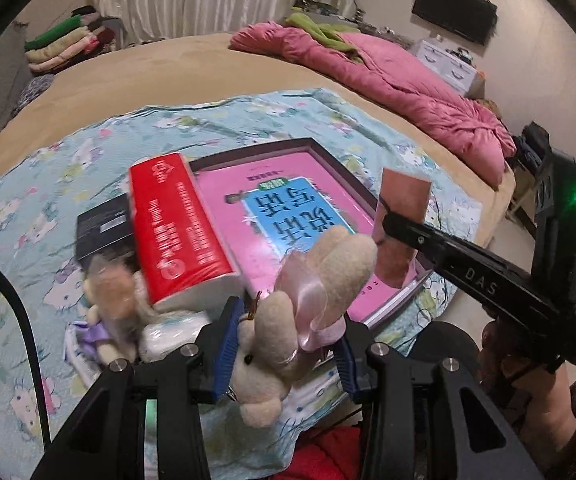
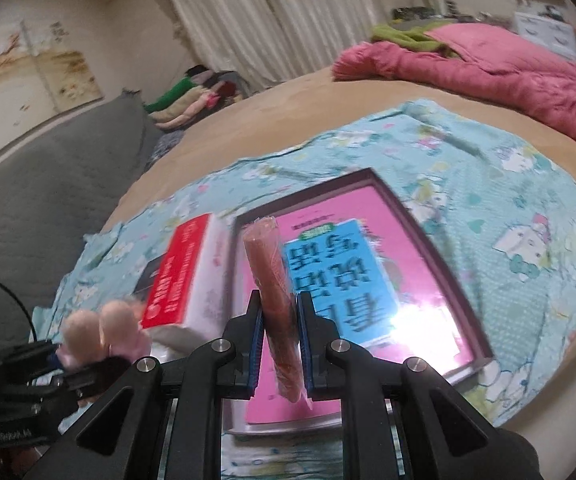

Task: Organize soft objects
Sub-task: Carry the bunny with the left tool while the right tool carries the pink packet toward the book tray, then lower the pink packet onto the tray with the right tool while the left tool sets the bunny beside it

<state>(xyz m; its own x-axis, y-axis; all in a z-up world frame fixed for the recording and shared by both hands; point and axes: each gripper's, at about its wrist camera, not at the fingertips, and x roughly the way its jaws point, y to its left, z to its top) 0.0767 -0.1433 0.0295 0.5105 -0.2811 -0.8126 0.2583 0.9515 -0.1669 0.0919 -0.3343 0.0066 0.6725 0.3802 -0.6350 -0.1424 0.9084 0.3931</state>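
My left gripper (image 1: 288, 320) is shut on a beige plush bunny (image 1: 264, 356) with a pink ribbon, its ears pointing away over the bed. In the right wrist view my right gripper (image 2: 279, 298) is shut on a flat brown packet (image 2: 266, 256) held edge-up above a pink book (image 2: 348, 280) that lies in a dark tray (image 2: 440, 264). A red tissue pack (image 1: 180, 232) lies left of the book. Beside it sits a second plush toy in purple (image 1: 108, 300), blurred, by a white soft packet (image 1: 168, 336).
A teal cartoon-print blanket (image 1: 48, 184) covers the near part of the tan bed (image 1: 192, 60). A black box (image 1: 104, 232) lies behind the tissue pack. A pink quilt (image 1: 408, 88) lines the bed's far right side. Folded clothes (image 1: 64, 44) are stacked at the back left.
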